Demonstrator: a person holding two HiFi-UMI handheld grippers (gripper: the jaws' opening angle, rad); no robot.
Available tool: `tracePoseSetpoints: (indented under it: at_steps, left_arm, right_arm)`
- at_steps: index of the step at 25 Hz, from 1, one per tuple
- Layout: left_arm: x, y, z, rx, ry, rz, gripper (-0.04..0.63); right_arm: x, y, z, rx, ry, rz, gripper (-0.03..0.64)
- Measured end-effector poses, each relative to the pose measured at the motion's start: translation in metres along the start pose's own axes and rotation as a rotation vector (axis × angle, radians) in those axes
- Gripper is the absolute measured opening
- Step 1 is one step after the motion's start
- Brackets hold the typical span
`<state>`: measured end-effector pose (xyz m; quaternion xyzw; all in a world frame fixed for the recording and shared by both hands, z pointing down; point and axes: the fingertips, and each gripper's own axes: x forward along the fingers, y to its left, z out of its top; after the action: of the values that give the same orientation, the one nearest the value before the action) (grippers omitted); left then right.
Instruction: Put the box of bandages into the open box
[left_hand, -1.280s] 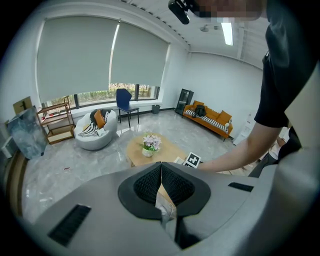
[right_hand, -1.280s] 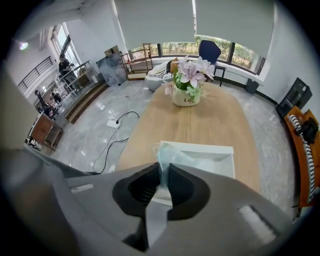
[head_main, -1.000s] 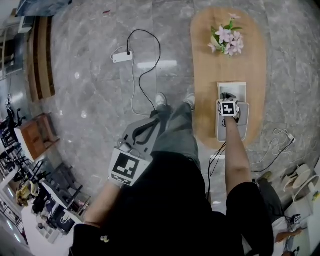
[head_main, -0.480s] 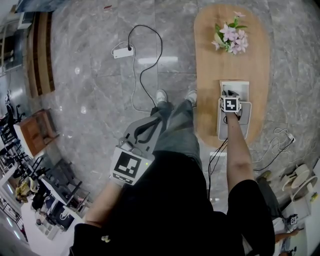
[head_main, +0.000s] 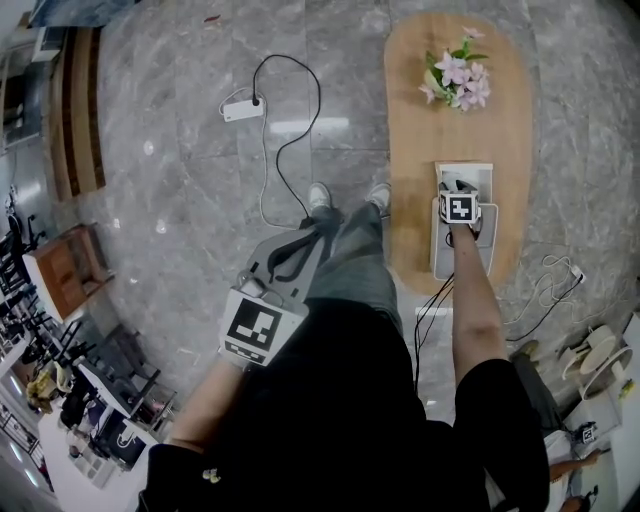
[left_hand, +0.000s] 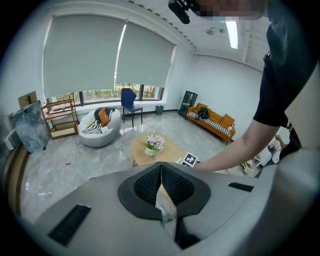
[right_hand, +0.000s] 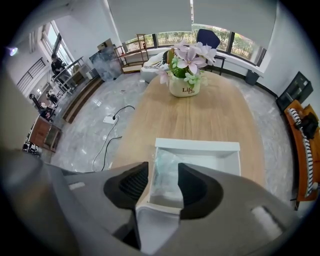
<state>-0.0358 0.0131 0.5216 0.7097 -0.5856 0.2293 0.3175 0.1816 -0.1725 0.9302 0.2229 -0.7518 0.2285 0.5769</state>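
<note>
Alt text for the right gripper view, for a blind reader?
The right tongs are opening, with a bandage box between them, inside an open white box on a wooden table. A pot of pink flowers stands farther along the table.

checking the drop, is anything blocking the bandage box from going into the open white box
Nothing visible does: the bandage box already sits inside the open box, between the right tool's opening jaws.
</note>
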Motion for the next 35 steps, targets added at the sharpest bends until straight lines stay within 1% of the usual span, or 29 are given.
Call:
tracePoseSetpoints:
  at_steps: [2,8,15,20,23,31,35]
  left_arm:
    - [-0.005,0.002,0.004,0.004,-0.014,-0.002,0.014]
    - [-0.019,0.009,0.018,0.021,-0.062,-0.009,0.012]
    - [-0.031,0.015,0.028,0.049,-0.107,-0.023,0.014]
    - [-0.038,0.02,0.037,0.073,-0.138,-0.036,0.014]
    - [-0.042,0.024,0.041,0.074,-0.157,-0.044,0.014]
    - [-0.054,0.03,0.054,0.088,-0.215,-0.057,0.013]
    - [-0.058,0.036,0.059,0.093,-0.242,-0.046,0.014]
  right_arm:
    - [-0.011,0.005,0.003,0.0,-0.012,-0.007,0.186]
    - [-0.05,0.022,0.024,-0.026,-0.107,-0.017,0.186]
    - [-0.096,0.046,0.038,-0.027,-0.199,-0.033,0.186]
    - [-0.134,0.064,0.053,-0.024,-0.287,-0.049,0.184]
    - [-0.156,0.077,0.061,-0.021,-0.326,-0.048,0.172]
    - [-0.228,0.112,0.091,-0.053,-0.454,-0.057,0.074]
    - [-0.264,0.128,0.107,-0.071,-0.514,-0.051,0.022]
